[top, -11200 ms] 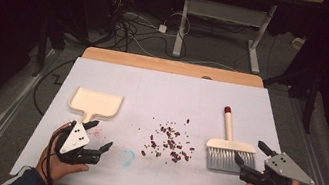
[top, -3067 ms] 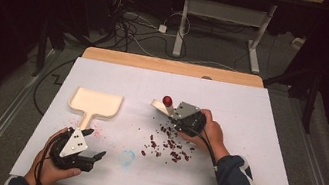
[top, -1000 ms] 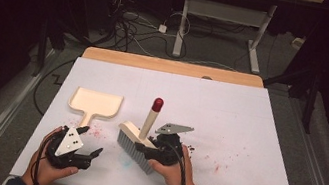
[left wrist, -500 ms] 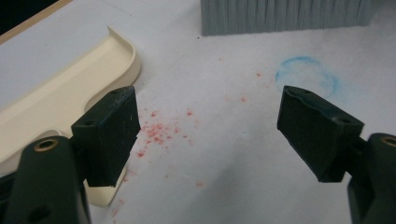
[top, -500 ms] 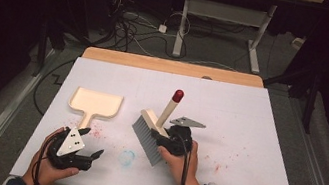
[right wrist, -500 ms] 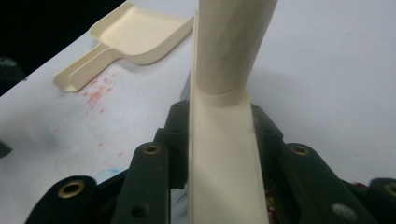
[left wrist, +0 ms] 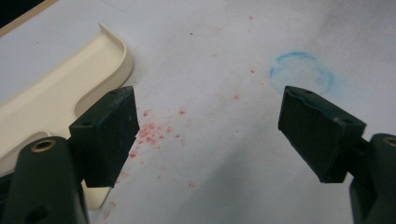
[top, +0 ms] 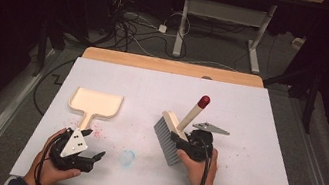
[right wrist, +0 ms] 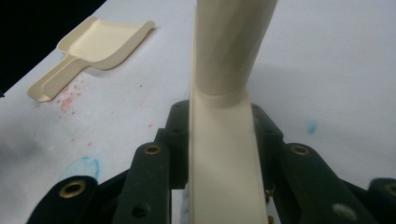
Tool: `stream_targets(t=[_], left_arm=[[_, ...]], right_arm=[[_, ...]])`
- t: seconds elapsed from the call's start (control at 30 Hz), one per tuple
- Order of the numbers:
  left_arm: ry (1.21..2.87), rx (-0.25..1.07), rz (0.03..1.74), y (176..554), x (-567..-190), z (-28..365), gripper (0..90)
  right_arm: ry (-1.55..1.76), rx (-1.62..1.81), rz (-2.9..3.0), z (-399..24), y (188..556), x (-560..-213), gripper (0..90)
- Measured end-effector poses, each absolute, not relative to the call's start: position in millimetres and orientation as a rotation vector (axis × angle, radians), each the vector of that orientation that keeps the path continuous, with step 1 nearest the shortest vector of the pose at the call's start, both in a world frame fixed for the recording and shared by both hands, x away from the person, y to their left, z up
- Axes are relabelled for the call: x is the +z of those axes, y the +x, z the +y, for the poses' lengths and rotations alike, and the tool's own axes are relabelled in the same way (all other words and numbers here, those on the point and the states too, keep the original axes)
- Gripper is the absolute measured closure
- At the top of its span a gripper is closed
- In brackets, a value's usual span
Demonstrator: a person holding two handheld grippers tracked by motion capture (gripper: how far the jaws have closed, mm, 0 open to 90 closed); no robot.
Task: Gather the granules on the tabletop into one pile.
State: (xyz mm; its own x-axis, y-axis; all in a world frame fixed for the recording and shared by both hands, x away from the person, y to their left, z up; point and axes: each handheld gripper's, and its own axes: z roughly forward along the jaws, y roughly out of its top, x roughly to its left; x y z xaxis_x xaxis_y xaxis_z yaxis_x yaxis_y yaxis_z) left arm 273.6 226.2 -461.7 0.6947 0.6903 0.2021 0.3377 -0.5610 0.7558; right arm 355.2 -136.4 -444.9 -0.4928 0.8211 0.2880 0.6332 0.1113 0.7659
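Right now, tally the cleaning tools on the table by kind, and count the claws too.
Brush: 1, clamped in the right claw
Dustpan: 1, lying flat on the table
Claws: 2, the right one and the left claw, open near the dustpan's handle
Total: 4

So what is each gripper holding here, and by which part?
The right gripper grips the hand brush at the base of its handle, beside the head. The left gripper is open, holding nothing.
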Motion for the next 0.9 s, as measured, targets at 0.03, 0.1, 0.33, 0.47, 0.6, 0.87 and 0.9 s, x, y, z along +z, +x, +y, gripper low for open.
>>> stream_targets(t=[0.03,0.1,0.33,0.47,0.6,0.87,0.9], left_arm=[[2.191,0.646,0.770,274.2,-461.5,226.1,19.3],[2.194,0.647,0.770,274.4,-461.5,225.8,19.3],[2.203,0.633,0.772,274.3,-462.1,225.8,19.3],[2.206,0.637,0.772,274.1,-462.4,225.2,19.3],[2.216,0.638,0.770,274.6,-462.8,224.4,19.3],[2.226,0.640,0.769,275.4,-463.5,222.4,19.3],[2.227,0.641,0.768,275.6,-463.6,222.2,19.3]], right_arm=[[1.447,1.331,2.166,-138.4,354.3,-443.2,67.2],[1.409,1.369,2.145,-144.0,352.2,-434.4,67.3],[1.187,1.474,2.244,-162.4,345.7,-407.7,67.2],[1.013,1.494,2.322,-171.3,337.7,-396.7,67.2],[0.684,1.488,2.481,-181.0,320.9,-388.3,67.2],[0.282,1.417,2.760,-187.0,287.1,-410.7,67.0],[0.258,1.403,2.789,-187.1,286.4,-415.5,67.0]])
